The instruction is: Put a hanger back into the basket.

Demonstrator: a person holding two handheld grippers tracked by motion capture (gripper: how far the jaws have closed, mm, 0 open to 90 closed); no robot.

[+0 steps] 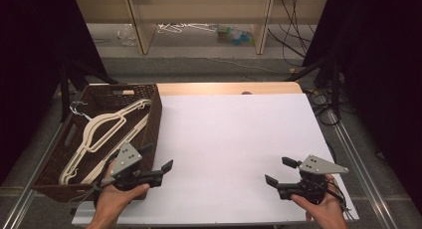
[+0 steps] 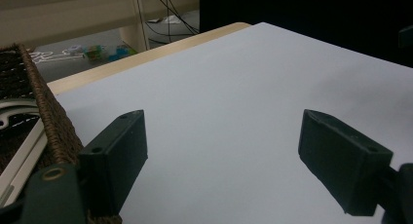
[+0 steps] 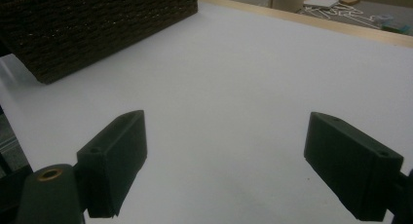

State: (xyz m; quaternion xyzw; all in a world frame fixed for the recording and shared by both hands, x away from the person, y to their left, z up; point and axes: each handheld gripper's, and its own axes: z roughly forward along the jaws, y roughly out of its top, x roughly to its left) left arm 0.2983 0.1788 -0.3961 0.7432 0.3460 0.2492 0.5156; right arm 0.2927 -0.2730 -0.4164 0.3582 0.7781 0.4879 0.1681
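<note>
A brown woven basket (image 1: 155,114) stands on the left of the white table sheet (image 1: 234,134) and holds several white clothes hangers (image 1: 107,127). My left gripper (image 1: 158,158) hovers by the basket's front right corner, jaws wide open with nothing between them. In the left gripper view the left gripper (image 2: 221,121) looks over bare white sheet, with the basket (image 2: 48,117) and a hanger (image 2: 19,112) at its left. Near the front right of the table, my right gripper (image 1: 278,171) is open and empty. The right gripper view sets the right gripper (image 3: 224,119) over the sheet, basket (image 3: 97,24) far off.
A strip of bare wooden table edge (image 1: 224,88) runs along the back. Beyond it stand wooden shelf legs (image 1: 142,27), with loose hangers (image 1: 184,27) and cables (image 1: 293,25) on the floor. Dark curtains and stand legs flank both sides.
</note>
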